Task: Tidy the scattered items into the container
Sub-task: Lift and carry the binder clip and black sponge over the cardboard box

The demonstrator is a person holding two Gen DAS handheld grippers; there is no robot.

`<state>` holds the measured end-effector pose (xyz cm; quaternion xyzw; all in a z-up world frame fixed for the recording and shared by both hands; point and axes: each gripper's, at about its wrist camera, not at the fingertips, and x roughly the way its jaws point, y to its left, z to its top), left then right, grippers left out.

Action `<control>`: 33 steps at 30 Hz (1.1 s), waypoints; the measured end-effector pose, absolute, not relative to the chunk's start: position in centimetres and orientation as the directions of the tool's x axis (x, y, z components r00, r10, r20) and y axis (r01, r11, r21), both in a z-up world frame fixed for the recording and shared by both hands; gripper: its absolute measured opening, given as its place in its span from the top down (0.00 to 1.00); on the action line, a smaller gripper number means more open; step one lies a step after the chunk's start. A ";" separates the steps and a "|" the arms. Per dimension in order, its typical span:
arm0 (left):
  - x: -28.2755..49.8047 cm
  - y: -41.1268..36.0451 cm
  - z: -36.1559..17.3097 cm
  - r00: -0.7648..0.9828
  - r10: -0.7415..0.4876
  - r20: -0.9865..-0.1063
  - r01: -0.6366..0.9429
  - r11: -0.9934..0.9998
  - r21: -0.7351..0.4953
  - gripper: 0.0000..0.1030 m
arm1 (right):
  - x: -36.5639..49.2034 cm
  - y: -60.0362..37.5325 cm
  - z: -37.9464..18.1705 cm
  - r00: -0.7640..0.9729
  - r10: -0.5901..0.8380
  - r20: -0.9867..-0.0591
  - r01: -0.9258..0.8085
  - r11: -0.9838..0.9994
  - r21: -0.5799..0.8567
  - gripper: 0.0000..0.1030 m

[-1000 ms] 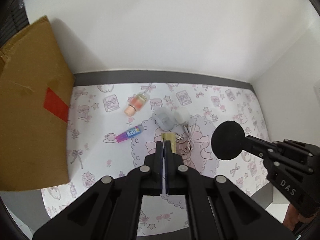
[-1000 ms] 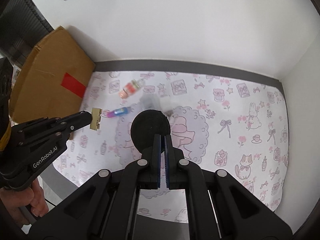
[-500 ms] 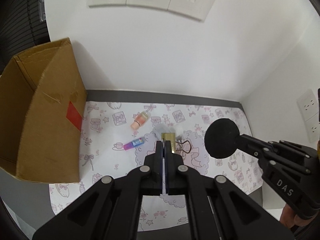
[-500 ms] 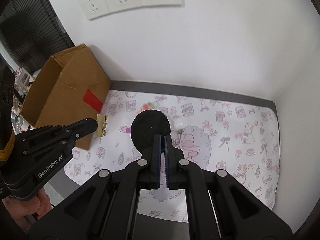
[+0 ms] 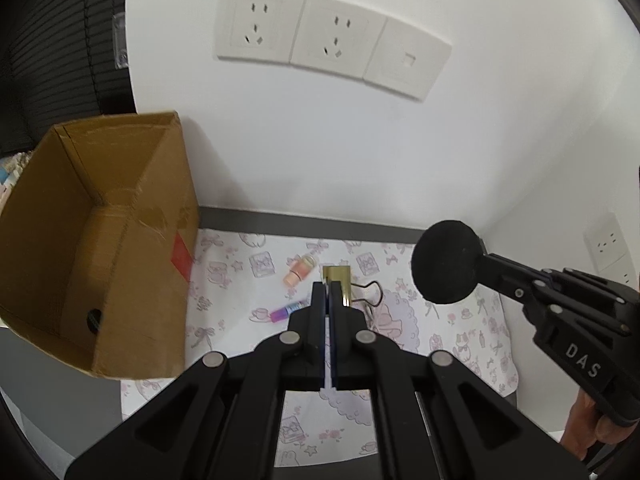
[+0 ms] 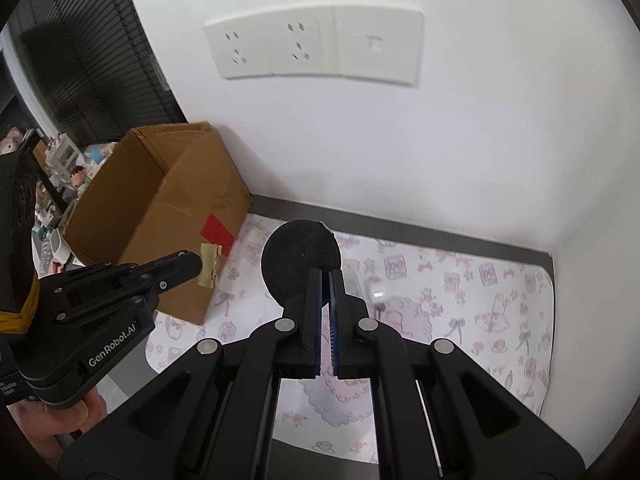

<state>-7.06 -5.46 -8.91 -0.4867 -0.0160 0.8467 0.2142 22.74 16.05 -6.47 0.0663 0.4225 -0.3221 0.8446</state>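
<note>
Beside the white wall, a cardboard box [image 5: 100, 240] stands open on the worktop, nearly empty, while the left tool [image 5: 329, 286] clamps a gold binder clip [image 5: 338, 280] and the right tool [image 6: 325, 276] pinches a black round pad [image 6: 300, 256].

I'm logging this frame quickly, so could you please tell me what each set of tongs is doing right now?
Left tongs: closed on the gold binder clip.
Right tongs: closed on the black round pad.

"DAS" on right tongs [image 5: 452, 268]; "GenRobot.AI" left [image 6: 200, 266].
</note>
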 end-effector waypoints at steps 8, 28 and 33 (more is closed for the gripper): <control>-8.7 -7.7 -6.8 -0.483 0.363 -0.797 -0.316 -0.921 -0.228 0.99 | 26.6 17.2 -4.6 0.494 -0.471 -0.731 0.522 0.833 -0.184 0.97; -13.3 -17.2 -3.7 -0.576 0.271 -0.771 -0.161 -0.962 -0.218 0.99 | 37.2 23.3 -3.1 0.615 -0.314 -0.723 0.277 0.945 -0.174 0.97; -14.6 -20.8 -3.9 -0.587 0.214 -0.780 -0.100 -0.976 -0.193 0.99 | 40.0 25.3 -4.0 0.624 -0.263 -0.736 0.216 0.963 -0.160 0.97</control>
